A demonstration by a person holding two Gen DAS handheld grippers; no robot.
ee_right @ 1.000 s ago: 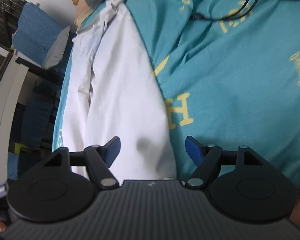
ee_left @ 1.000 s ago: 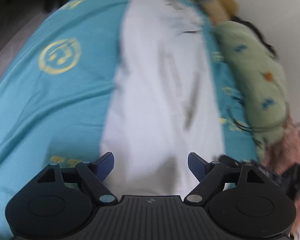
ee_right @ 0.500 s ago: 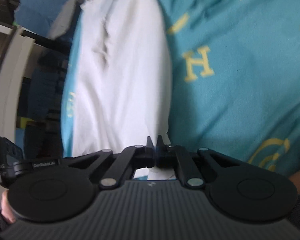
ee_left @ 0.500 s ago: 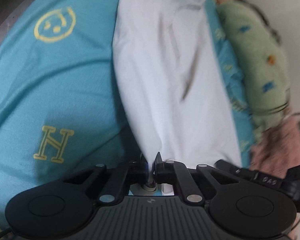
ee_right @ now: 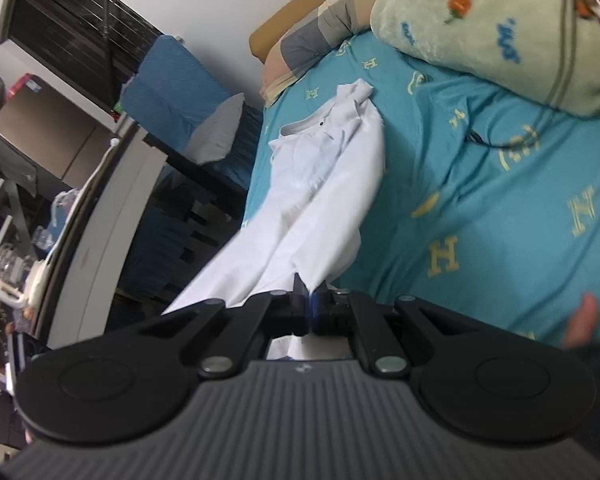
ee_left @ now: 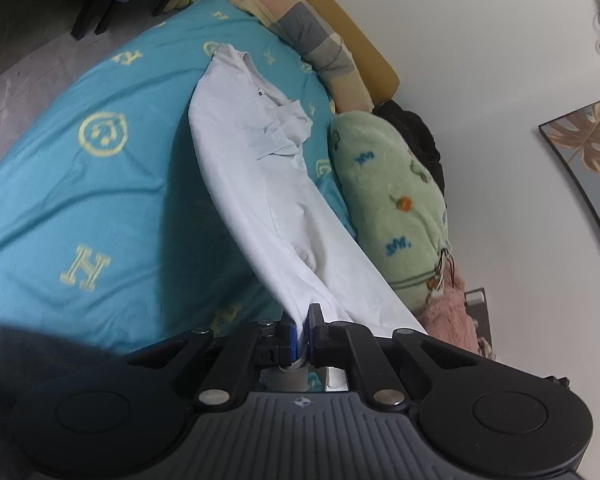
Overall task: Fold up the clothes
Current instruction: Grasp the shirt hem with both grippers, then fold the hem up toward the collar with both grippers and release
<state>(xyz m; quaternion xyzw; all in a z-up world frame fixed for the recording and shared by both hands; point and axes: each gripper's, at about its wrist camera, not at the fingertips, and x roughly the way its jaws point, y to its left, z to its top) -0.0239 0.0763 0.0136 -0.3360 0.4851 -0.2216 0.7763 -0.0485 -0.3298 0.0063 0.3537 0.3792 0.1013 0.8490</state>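
Note:
A white collared shirt (ee_left: 260, 184) lies lengthwise on a teal bed sheet (ee_left: 100, 200), folded narrow, its collar at the far end. My left gripper (ee_left: 302, 322) is shut on the shirt's near hem and holds it lifted off the bed. In the right wrist view the same shirt (ee_right: 324, 200) stretches from its collar to my right gripper (ee_right: 310, 310), which is shut on the other near corner of the hem, also lifted. The cloth hangs taut between the bed and both grippers.
A green plush blanket (ee_left: 392, 200) and a pink cloth (ee_left: 452, 312) lie along the wall side. A striped pillow (ee_left: 312, 40) lies at the bed's head. A black cable (ee_right: 496, 140) lies on the sheet. A desk edge (ee_right: 92, 216) and blue chair (ee_right: 172, 80) stand beside the bed.
Both grippers were open over the shirt's hem a second ago, then shut on it. Now both have lifted the near end up and back off the bed.

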